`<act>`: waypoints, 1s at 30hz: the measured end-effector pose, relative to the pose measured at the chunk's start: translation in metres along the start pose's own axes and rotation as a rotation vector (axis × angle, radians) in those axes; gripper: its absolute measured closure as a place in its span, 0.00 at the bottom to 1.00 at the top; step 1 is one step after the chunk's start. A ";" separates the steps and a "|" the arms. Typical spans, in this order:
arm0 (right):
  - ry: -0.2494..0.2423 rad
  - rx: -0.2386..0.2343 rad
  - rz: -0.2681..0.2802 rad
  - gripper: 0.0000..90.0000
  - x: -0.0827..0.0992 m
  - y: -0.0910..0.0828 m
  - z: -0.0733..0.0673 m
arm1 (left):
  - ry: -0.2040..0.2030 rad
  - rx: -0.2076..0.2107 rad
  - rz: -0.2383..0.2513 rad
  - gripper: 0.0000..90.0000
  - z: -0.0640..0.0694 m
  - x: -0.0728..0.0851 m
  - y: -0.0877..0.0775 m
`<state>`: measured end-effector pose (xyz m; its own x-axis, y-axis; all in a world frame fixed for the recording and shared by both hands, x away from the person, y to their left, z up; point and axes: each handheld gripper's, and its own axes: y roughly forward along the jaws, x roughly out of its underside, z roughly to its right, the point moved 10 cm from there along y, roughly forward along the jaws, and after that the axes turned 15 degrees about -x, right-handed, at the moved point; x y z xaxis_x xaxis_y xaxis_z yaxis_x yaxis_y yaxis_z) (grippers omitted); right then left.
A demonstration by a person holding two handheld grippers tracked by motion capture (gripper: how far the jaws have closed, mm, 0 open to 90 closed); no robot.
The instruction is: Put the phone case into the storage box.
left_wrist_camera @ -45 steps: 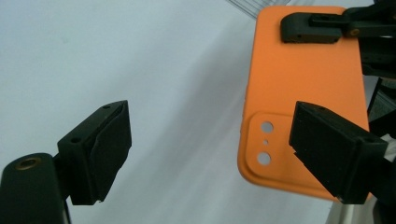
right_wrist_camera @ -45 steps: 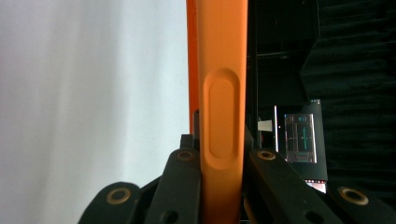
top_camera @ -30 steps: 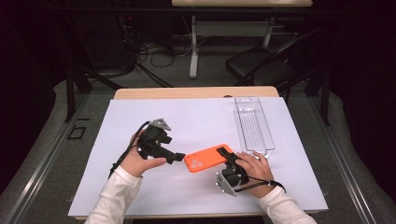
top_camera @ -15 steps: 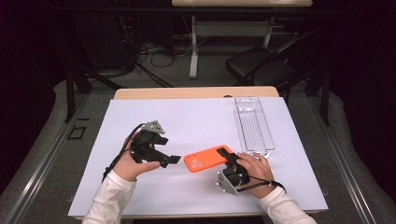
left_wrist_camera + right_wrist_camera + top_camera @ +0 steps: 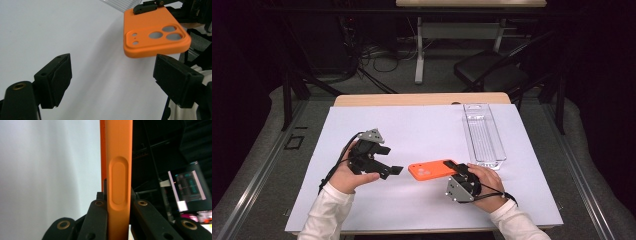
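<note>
An orange phone case [image 5: 432, 170] is held off the white sheet at its right end, with my right gripper [image 5: 458, 170] shut on it. In the right gripper view the case's edge [image 5: 119, 157] runs up between the two jaws of that gripper [image 5: 119, 206]. My left gripper [image 5: 391, 160] stands open a little left of the case's free end and apart from it. Its jaws have just closed slightly with nothing between them. In the left gripper view the case's back with its camera cut-outs [image 5: 155, 32] hangs ahead and to the right of the open left gripper [image 5: 112, 75].
A clear plastic tray [image 5: 484, 135] lies at the right of the white sheet [image 5: 427, 125], just beyond my right hand. The wooden table edge [image 5: 422, 99] runs along the far side. A dark chair [image 5: 492, 75] and cables stand on the floor behind.
My left gripper has drawn back to the left, away from the case's left end where its jaws stood a second ago. The right gripper and the case have stayed put.
</note>
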<state>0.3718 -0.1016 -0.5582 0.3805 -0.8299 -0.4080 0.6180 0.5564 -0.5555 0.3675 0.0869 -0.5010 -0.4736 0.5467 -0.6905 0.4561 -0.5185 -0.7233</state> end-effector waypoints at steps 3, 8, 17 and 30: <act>0.090 -0.032 0.050 0.96 0.000 -0.003 0.002 | -0.007 -0.003 0.008 0.17 -0.002 0.000 -0.003; 0.202 -0.073 0.123 0.96 -0.001 -0.004 0.004 | 0.000 -0.004 0.008 0.17 -0.002 0.000 -0.001; 0.373 -0.153 0.242 0.96 -0.004 -0.004 0.005 | 0.009 -0.004 0.040 0.22 0.002 -0.004 0.002; 0.452 -0.215 0.311 0.96 -0.009 0.001 0.000 | -0.004 0.043 0.068 0.35 0.015 -0.008 0.013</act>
<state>0.3687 -0.0939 -0.5548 0.1614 -0.5526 -0.8176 0.3528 0.8061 -0.4752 0.3662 0.0661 -0.5047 -0.4458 0.5061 -0.7384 0.4550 -0.5823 -0.6738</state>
